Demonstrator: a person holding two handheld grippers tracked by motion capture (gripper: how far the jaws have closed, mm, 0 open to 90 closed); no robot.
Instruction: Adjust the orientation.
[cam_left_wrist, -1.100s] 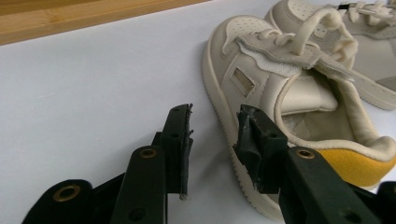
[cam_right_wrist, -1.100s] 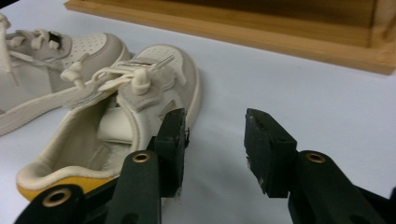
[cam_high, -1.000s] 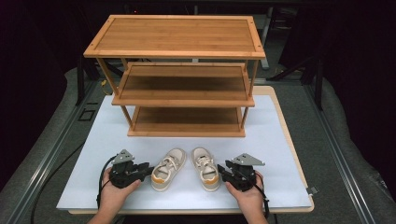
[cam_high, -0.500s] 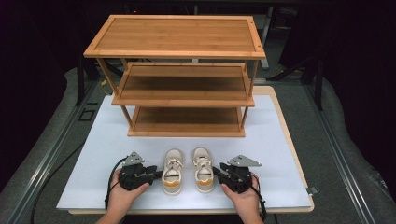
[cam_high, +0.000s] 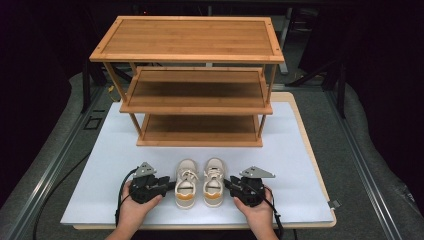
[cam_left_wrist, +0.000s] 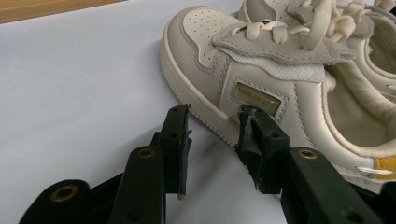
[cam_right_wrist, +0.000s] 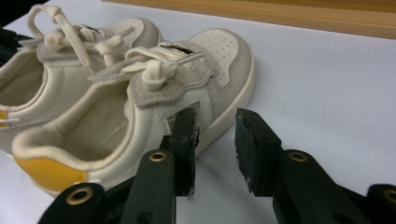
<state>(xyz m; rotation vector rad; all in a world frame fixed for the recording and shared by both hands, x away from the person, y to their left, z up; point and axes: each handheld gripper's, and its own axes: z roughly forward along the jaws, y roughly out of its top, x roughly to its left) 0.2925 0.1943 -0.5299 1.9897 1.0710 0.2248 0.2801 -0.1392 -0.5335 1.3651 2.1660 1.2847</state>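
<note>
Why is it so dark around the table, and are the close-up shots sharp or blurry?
High view: light falls on the white table top and wooden rack; the room behind is nearly black. Left gripper view: the shoe is crisp, with a soft shadow under its sole. Right gripper view: the laces are sharp, the rack's edge slightly soft.

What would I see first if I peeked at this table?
A pair of little cream shoes sits side by side at the near edge of the white table. The left gripper and right gripper flank them, jaws open. Behind stands a three-shelf wooden rack.
</note>
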